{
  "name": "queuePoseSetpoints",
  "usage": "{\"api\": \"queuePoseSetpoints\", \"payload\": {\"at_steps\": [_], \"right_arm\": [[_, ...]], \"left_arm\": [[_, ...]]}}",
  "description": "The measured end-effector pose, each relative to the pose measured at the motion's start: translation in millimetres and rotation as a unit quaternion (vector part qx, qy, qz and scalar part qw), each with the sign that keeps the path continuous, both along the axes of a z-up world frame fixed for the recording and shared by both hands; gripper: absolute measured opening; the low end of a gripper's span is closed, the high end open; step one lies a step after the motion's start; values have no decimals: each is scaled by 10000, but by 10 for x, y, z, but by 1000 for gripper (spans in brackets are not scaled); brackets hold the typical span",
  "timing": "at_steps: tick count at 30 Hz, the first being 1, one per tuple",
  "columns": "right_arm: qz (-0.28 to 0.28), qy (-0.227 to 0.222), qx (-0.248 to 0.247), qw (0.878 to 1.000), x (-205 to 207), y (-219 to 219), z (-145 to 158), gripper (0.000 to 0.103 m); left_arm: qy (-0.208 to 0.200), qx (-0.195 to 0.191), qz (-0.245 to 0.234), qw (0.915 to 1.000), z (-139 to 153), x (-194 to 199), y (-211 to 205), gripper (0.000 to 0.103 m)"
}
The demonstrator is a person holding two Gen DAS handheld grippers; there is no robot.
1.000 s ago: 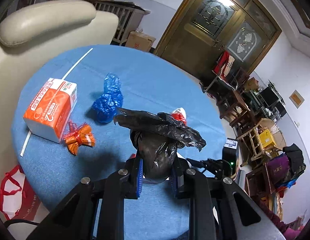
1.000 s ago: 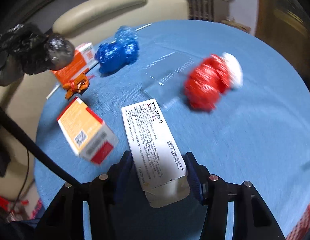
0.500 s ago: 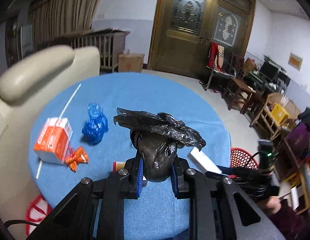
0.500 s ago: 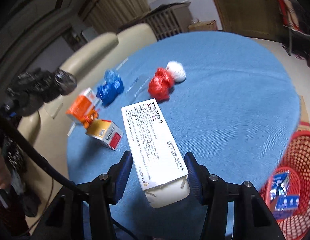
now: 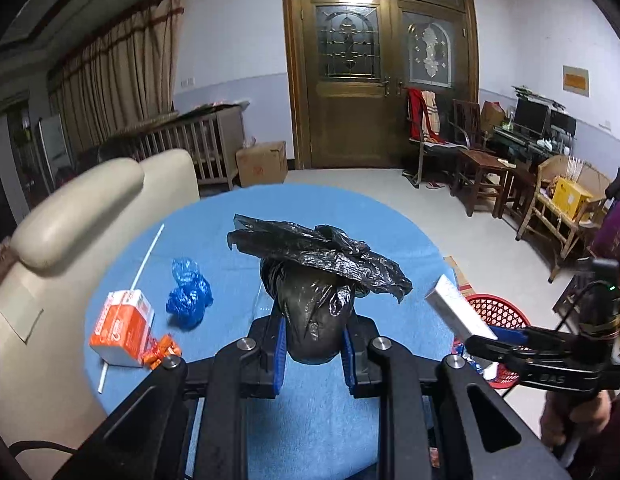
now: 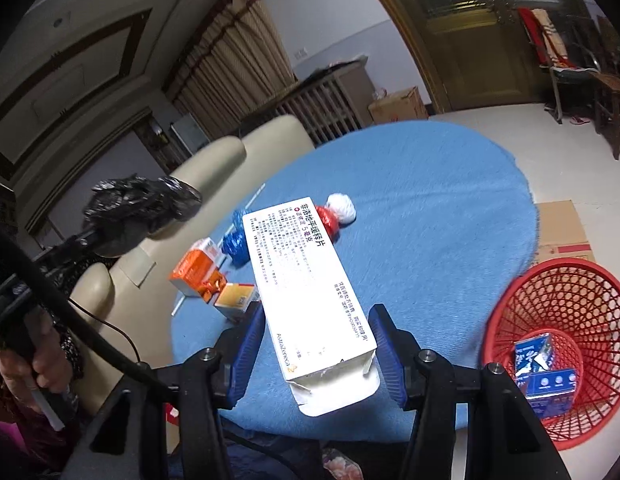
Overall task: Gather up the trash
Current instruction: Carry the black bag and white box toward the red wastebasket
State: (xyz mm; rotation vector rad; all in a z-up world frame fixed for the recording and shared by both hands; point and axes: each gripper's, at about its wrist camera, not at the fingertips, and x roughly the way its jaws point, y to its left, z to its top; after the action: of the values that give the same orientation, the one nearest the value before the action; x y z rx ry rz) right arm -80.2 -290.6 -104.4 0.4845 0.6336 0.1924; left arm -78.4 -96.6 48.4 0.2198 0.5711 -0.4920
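Your right claw (image 6: 316, 354) grips the box (image 6: 306, 288), your left claw (image 5: 315, 354) the black bag (image 5: 316, 280) — swing right toward the basket (image 6: 558, 344) at 3 o'clock, release only once directly above its rim.

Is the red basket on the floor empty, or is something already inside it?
Not empty. The red basket already holds blue and white cartons at its bottom, seen in the right wrist view.

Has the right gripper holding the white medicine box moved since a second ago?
Yes. The right gripper, shut on the white cardboard medicine box, has risen and pulled back from the round blue table, toward the red mesh basket now in view.
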Motion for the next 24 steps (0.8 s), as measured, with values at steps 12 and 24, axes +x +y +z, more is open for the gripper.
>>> {"api": "queuePoseSetpoints", "payload": {"at_steps": [12, 24], "right_arm": [[-390, -300, 248, 9985, -368, -285, 39, 57], [-842, -445, 462, 9944, -734, -631, 0, 57]], "left_arm": [[-331, 351, -169, 9987, -6, -165, -336, 24], [-522, 551, -330, 9966, 13, -305, -608, 24]]}}
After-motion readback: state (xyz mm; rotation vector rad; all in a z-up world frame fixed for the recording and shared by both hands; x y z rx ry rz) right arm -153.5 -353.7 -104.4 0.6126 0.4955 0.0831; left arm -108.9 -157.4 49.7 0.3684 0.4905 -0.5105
